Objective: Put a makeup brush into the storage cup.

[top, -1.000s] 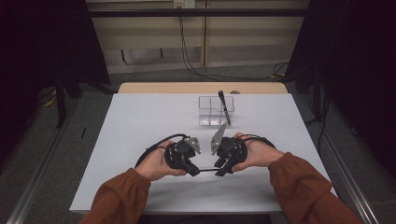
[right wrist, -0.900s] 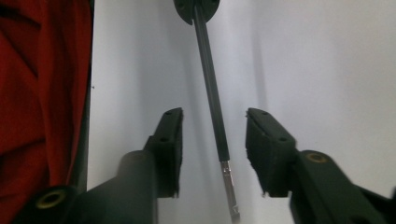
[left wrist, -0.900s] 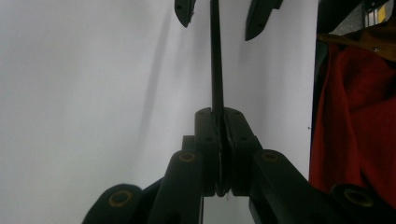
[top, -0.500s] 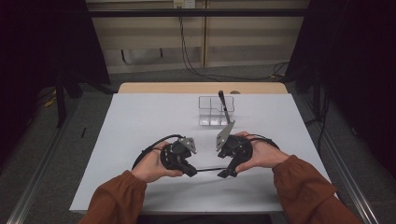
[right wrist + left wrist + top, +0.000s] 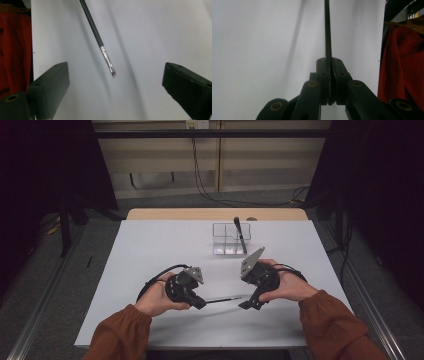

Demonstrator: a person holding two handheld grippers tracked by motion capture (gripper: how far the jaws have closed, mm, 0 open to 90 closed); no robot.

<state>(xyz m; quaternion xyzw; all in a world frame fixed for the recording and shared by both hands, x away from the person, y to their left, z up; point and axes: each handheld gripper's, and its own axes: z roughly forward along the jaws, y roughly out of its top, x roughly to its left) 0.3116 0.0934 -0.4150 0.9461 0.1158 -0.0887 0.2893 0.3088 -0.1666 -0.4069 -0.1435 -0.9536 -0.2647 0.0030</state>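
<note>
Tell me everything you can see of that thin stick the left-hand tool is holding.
The thin stick looks like a slim brush: a long dark handle, a shiny metal-looking sleeve near its free end, and a small pale tip. The left gripper is shut on its handle end. It lies roughly level above the white table, its tip reaching toward the right gripper, between that one's open jaws without touching them.

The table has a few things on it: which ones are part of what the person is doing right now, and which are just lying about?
In use:
- thin brush, clamped in the left gripper
- right gripper, open near the brush's tip

Probably idle:
- clear divided holder at the far side of the table
- dark brush standing in it
- cables on the floor behind
</note>
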